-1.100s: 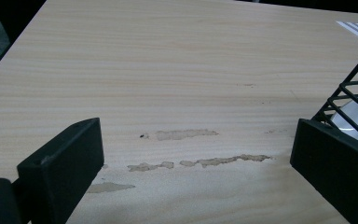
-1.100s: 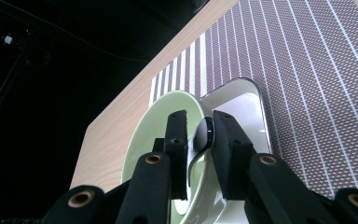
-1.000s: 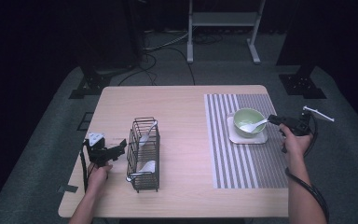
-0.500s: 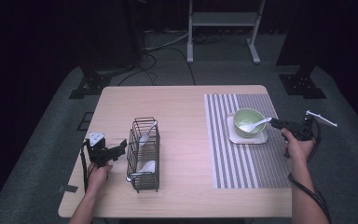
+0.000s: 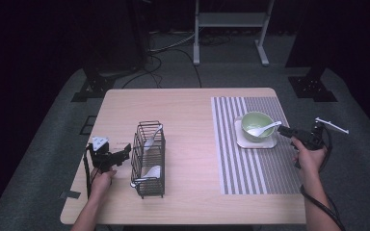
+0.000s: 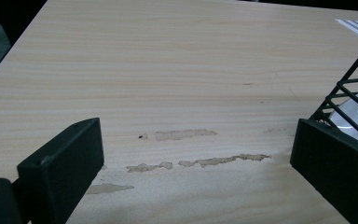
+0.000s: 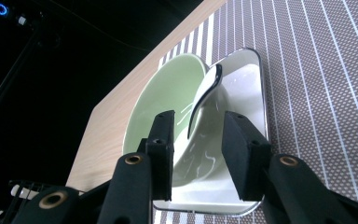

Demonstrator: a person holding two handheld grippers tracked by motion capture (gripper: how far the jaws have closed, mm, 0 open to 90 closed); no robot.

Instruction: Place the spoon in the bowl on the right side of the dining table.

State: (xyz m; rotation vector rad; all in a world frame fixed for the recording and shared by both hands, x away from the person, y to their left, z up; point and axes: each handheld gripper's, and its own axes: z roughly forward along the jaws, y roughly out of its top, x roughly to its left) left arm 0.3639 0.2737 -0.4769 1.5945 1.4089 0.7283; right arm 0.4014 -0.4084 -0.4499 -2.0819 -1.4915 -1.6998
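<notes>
At lower left of the high view, the left tool (image 5: 125,155) gapes empty on the bench (image 5: 188,110) beside the wire rack (image 5: 149,154). At right, the right tool (image 5: 283,130), jaws just parting, has released the white spoon (image 5: 261,130) in the green bowl (image 5: 255,122).

Surface: light wooden table (image 5: 188,110), worn patches near its left front | On it, left: black wire rack (image 5: 149,159), upright, holding white pieces | On it, right: grey striped placemat (image 5: 255,168) reaching toward the front edge | On placemat: white square plate (image 5: 270,143) bearing green bowl (image 5: 254,120) with white spoon (image 5: 265,128)
</notes>
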